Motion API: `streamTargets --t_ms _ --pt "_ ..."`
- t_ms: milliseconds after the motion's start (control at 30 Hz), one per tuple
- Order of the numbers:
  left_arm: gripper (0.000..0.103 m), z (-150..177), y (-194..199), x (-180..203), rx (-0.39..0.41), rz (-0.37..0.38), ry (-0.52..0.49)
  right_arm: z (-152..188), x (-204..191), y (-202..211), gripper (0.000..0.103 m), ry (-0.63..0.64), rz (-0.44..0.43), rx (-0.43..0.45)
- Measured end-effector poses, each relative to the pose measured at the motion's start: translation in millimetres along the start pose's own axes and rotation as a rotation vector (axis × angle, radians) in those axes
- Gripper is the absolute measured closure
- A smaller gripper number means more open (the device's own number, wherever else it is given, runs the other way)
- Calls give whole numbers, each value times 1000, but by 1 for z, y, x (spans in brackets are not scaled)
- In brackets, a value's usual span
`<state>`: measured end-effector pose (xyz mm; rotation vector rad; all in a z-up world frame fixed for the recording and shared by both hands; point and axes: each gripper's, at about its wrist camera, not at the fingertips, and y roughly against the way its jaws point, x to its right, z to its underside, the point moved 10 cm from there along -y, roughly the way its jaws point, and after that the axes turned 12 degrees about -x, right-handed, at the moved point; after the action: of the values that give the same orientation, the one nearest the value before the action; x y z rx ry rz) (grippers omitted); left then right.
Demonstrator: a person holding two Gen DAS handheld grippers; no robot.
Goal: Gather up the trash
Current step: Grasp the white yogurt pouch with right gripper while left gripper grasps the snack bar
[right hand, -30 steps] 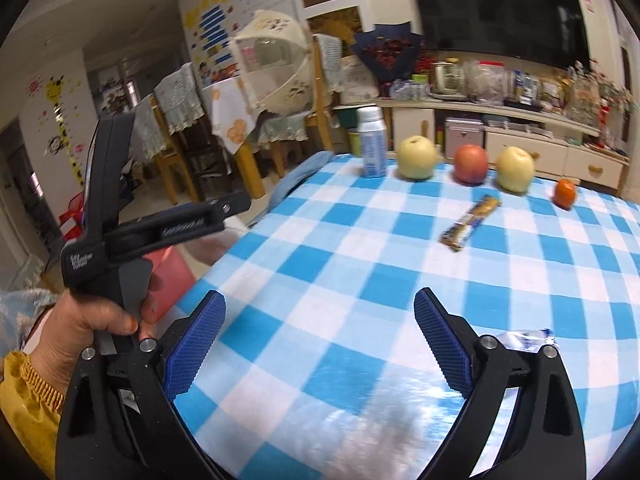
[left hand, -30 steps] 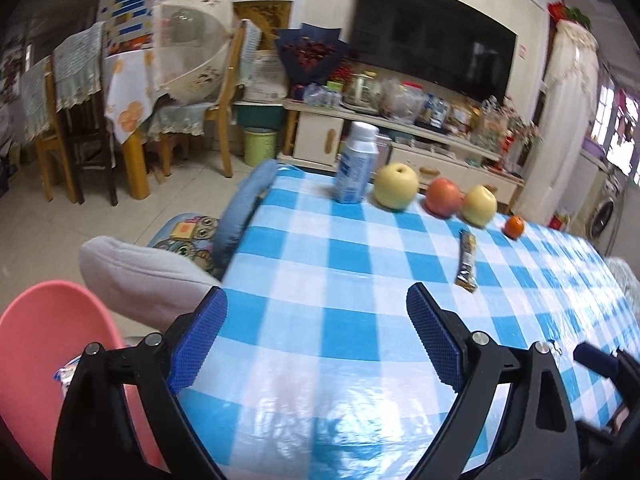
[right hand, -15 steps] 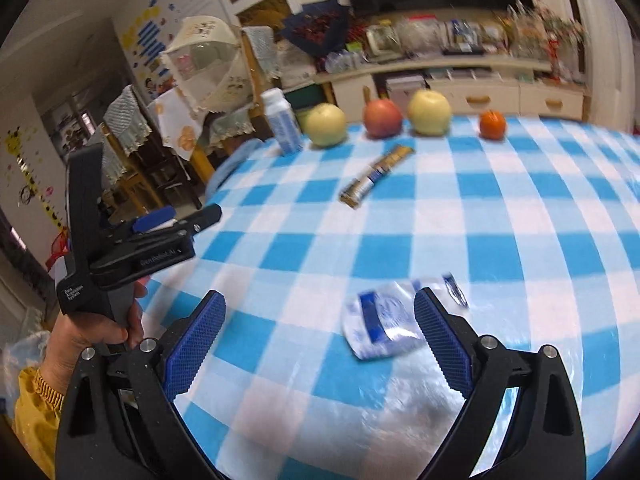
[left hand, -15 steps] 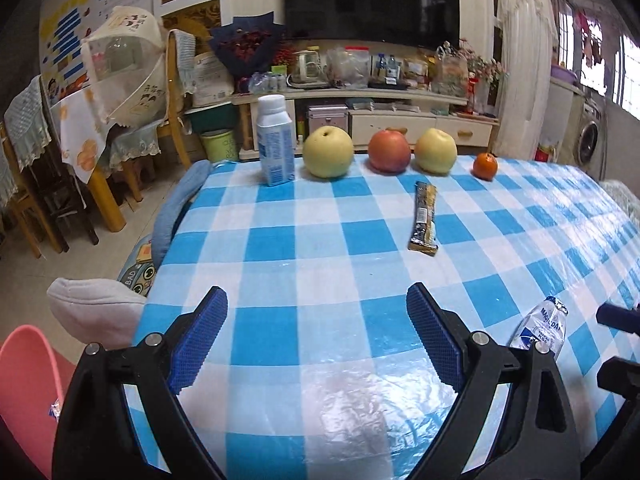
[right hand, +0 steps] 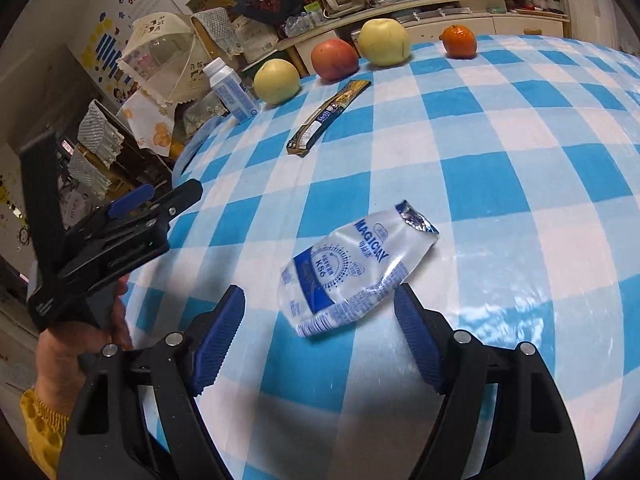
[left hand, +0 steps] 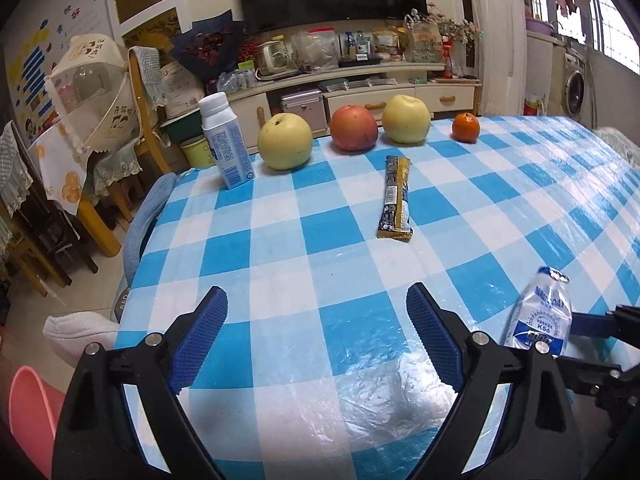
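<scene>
Right gripper (right hand: pixel 319 328) has dropped toward the blue-and-white checked plastic tablecloth (right hand: pixel 500 152) over the last second. The crumpled clear plastic pouch with blue print (right hand: pixel 352 268), at the lower right edge of its view a second ago, now sits low centre of the frame, its near end just ahead of the gap between the blue ribbed pads (right hand: pixel 218 336). Jaws spread wide, nothing held. Pouch lies flat on the cloth, torn foil end pointing toward the upper right.

Left gripper (left hand: pixel 316 340) has swung from the table's left edge to face along the table; jaws likewise wide and empty, hovering above bare cloth. The pouch shows at lower right of its frame, partly hidden behind its right finger.

Second trash item: a long dark-and-gold snack wrapper (left hand: pixel 396 202), centre of the left view, well apart from both grippers. Behind it, along the top of the frame: a white milk carton with blue label (left hand: pixel 226 146), two yellow-green pears or apples (hard to tell which), one red apple, a small orange.

A pink plastic basin (left hand: pixel 30 408) peeks in at lower left, possibly the bin.

Judgement: right gripper is lined up for the pouch; closing comes next. Thin film may slip or crumple.
</scene>
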<state>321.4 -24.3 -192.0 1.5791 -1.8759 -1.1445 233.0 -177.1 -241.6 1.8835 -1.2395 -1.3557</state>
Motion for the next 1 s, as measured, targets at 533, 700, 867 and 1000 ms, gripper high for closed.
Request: streamTargets --t_ms 533,700,867,1000 --pt "12 -3 -12 -10 -37 71 73 -38 -16 -40 31 252 255 -1" --pt "12 -2 -20 -5 -66 96 93 -40 -12 -39 39 292 248 -10" --pt "12 -2 -29 6 -87 91 66 -45 -8 -30 49 308 240 -3" --pt "11 0 -38 16 -104 73 36 -58 3 -16 77 307 229 22"
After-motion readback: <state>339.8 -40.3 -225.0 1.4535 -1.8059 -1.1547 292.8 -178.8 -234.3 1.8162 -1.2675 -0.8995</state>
